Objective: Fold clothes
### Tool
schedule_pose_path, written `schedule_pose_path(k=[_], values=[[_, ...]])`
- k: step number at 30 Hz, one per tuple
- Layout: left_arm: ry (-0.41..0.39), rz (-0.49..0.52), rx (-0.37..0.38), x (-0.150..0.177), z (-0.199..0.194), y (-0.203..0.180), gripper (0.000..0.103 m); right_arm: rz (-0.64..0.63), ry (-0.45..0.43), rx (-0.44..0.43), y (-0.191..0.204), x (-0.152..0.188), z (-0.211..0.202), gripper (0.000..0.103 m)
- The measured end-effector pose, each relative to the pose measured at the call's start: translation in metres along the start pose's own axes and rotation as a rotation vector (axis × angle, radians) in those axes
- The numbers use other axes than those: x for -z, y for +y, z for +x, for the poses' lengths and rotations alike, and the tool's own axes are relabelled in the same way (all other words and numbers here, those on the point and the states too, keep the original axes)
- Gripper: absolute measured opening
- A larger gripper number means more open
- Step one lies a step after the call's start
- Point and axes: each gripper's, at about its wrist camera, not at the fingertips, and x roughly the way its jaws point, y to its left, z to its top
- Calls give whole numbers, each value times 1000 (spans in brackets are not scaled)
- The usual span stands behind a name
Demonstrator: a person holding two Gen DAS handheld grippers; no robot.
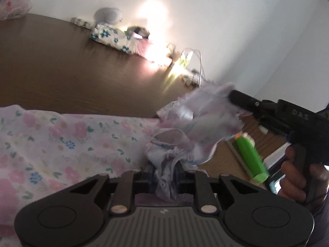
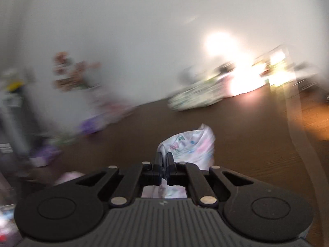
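Observation:
A white garment with pink and blue flowers (image 1: pixel 61 140) lies spread over the brown table (image 1: pixel 61 72) at the left. Its right end is bunched and lifted (image 1: pixel 195 119). My left gripper (image 1: pixel 166 170) is shut on a fold of this bunched cloth at the bottom centre. My right gripper (image 1: pixel 231 96) comes in from the right, held by a hand (image 1: pixel 298 177), and its tip is buried in the upper part of the bunch. In the blurred right wrist view, the right gripper (image 2: pixel 164 158) is shut on the garment (image 2: pixel 191 146), which bulges beyond the fingertips.
A folded cloth with blue flowers (image 1: pixel 111 37) lies at the table's back by the wall, also seen as a blurred cloth (image 2: pixel 195 96). A green object (image 1: pixel 249 158) sits low right. A round white item (image 1: pixel 109 14) and strong glare (image 1: pixel 152 47) are at the back.

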Motion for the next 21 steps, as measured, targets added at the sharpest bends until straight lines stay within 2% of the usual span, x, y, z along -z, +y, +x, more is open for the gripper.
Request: schedule_pose_path(k=[2, 4, 5, 7, 11, 12, 14, 15, 17, 19, 21], values=[[-83, -20, 23, 0, -22, 5, 20, 3, 84, -75, 8, 12, 22, 3], [-175, -50, 16, 0, -47, 14, 23, 15, 170, -102, 12, 27, 42, 4], [-215, -68, -1, -1, -59, 20, 24, 10, 207, -106, 15, 34, 51, 4], [-264, -81, -33, -5, -76, 27, 33, -42, 261, -91, 26, 47, 64, 4], [-244, 10, -87, -20, -75, 17, 48, -198, 310, -96, 56, 61, 73, 5], [-218, 36, -99, -22, -67, 13, 54, -229, 314, -101, 61, 64, 73, 5], [-161, 83, -122, -26, -51, 5, 55, -274, 312, -106, 66, 68, 67, 9], [-122, 99, -137, -26, -40, 2, 54, -289, 299, -110, 67, 69, 60, 10], [-74, 98, -151, -22, -29, 3, 45, -318, 264, -111, 69, 68, 41, 19], [-40, 82, -159, -18, -21, 6, 4, -352, 182, -87, 64, 62, 5, 23], [-14, 57, -157, -14, -17, 9, 6, -351, 111, -34, 51, 53, -18, 34]])
